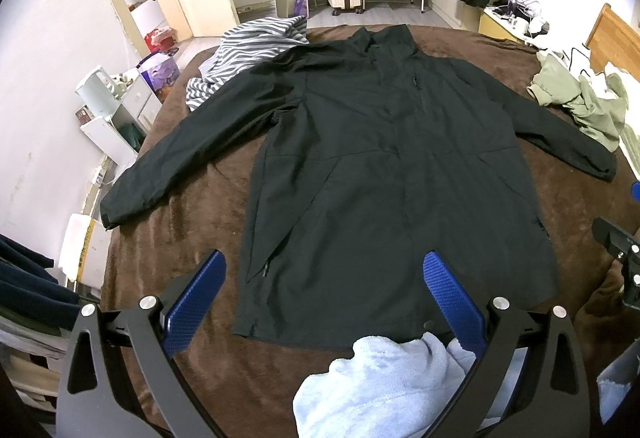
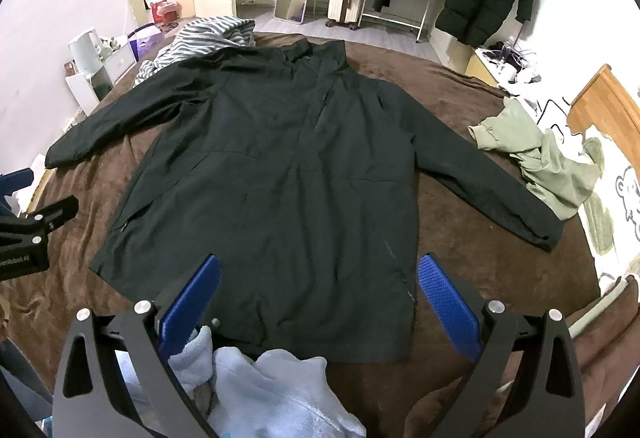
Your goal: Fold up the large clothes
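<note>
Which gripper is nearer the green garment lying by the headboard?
Right. The right gripper hangs open over the black jacket's hem, on the side where the green garment lies. The left gripper, also open, hangs above the hem's other end, farther away.

Black jacket (image 1: 392, 166) lies flat (sleeves spread) on bed.

My jacket (image 1: 360, 174) lies flat on the bed (image 1: 192, 206), collar away from me, sleeves spread to both sides. A striped top (image 1: 248, 50) sits behind its left shoulder, a hoodie (image 2: 552, 166) beyond its right sleeve, a fleece (image 2: 280, 398) nearest me, at the hem.
</note>
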The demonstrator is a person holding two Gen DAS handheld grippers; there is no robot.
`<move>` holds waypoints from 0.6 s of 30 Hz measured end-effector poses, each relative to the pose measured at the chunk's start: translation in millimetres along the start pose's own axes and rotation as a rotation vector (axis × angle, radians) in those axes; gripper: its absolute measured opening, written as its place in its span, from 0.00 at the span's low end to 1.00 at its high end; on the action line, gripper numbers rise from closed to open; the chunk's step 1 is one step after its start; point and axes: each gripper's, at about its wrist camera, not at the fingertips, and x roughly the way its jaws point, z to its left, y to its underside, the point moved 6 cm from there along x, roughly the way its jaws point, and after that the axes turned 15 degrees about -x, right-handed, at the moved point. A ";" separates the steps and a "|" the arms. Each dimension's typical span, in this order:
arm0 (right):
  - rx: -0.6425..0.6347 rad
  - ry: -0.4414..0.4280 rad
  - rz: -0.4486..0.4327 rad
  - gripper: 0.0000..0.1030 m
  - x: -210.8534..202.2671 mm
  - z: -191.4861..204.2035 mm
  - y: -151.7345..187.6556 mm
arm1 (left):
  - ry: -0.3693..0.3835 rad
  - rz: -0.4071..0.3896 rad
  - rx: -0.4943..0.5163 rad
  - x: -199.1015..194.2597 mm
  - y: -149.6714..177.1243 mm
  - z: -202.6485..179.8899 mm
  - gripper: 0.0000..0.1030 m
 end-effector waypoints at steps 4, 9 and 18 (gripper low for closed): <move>0.005 0.003 0.000 0.95 0.4 0.9 0.7 | 0.003 0.003 0.006 0.7 -0.8 -0.7 0.94; 0.004 0.005 0.002 0.95 0.0 -1.7 3.0 | 0.005 0.000 0.015 -0.3 -1.5 -4.3 0.94; 0.011 0.005 0.005 0.95 0.1 -0.8 2.1 | 0.003 -0.003 0.018 -0.9 0.6 -5.2 0.94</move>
